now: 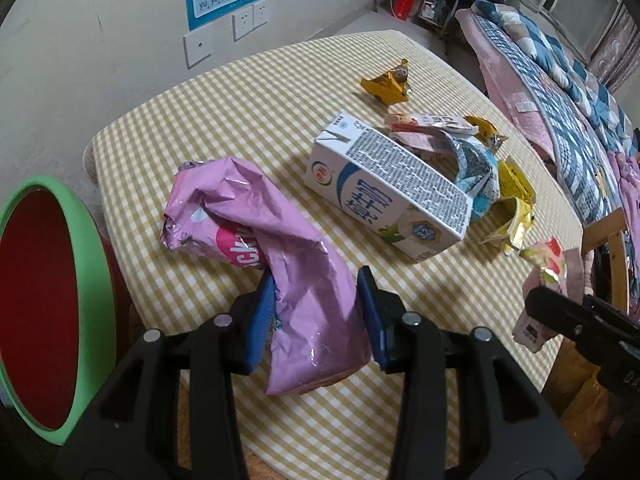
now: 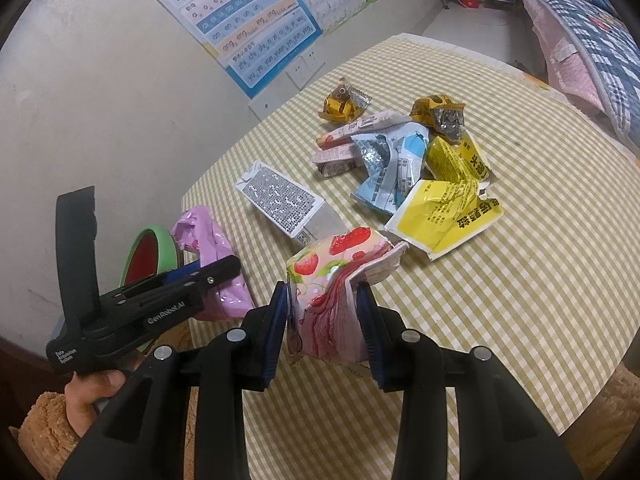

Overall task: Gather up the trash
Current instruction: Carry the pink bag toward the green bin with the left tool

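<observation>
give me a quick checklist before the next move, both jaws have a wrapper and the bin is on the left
1. Left gripper shut on the pink bag: ok.
2. Right gripper shut on the strawberry wrapper: ok.
3. Red bin with green rim open, beside the table edge: ok.
4. Pink bag over the bin mouth: not ok, it hangs over the checked tablecloth.
5. Room left in the bin: cannot tell.
6. Table cleared: not ok, milk carton and yellow wrapper remain.
</observation>
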`<action>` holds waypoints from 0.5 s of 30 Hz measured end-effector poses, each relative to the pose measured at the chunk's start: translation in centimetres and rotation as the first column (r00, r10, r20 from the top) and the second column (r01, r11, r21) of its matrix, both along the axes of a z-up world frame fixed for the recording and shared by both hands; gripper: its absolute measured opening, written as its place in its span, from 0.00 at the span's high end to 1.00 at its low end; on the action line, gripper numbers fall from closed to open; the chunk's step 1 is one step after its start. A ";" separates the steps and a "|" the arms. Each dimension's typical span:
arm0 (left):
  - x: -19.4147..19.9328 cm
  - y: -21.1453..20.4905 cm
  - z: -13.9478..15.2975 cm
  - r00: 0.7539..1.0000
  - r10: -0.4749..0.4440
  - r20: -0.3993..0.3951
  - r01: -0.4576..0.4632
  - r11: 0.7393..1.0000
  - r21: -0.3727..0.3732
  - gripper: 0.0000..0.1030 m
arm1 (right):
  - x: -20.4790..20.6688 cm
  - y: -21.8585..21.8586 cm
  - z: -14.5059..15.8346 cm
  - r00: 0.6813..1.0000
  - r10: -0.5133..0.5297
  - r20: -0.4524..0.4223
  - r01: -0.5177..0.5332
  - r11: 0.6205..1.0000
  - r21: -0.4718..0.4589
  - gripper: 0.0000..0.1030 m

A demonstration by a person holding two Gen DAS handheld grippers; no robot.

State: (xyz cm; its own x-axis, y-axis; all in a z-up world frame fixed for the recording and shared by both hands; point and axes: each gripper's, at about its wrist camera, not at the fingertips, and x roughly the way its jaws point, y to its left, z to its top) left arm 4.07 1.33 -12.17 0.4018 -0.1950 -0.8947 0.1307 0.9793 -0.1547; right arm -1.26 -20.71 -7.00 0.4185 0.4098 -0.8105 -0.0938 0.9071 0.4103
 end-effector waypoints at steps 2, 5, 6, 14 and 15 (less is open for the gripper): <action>-0.1 0.3 0.2 1.000 0.007 0.003 -0.007 1.000 -0.008 0.62 | 0.0 0.0 0.0 1.000 0.003 0.000 -0.003 1.000 -0.001 0.65; -0.2 0.8 0.7 1.000 0.016 0.013 -0.016 1.000 -0.018 0.62 | 0.1 0.1 -0.2 1.000 0.001 -0.003 -0.001 1.000 -0.014 0.65; -0.2 1.0 0.8 1.000 0.017 0.016 -0.017 1.000 -0.020 0.62 | 0.1 0.2 -0.4 1.000 0.000 -0.007 0.000 1.000 -0.020 0.65; -1.0 3.0 1.7 0.998 0.053 0.032 -0.051 0.998 -0.043 0.62 | -0.5 1.1 -0.6 1.000 0.020 0.010 -0.020 0.999 -0.044 0.65; -1.1 3.3 2.0 0.998 0.058 0.038 -0.056 0.997 -0.045 0.62 | -0.6 1.2 -0.5 1.000 0.021 0.014 -0.020 0.999 -0.043 0.65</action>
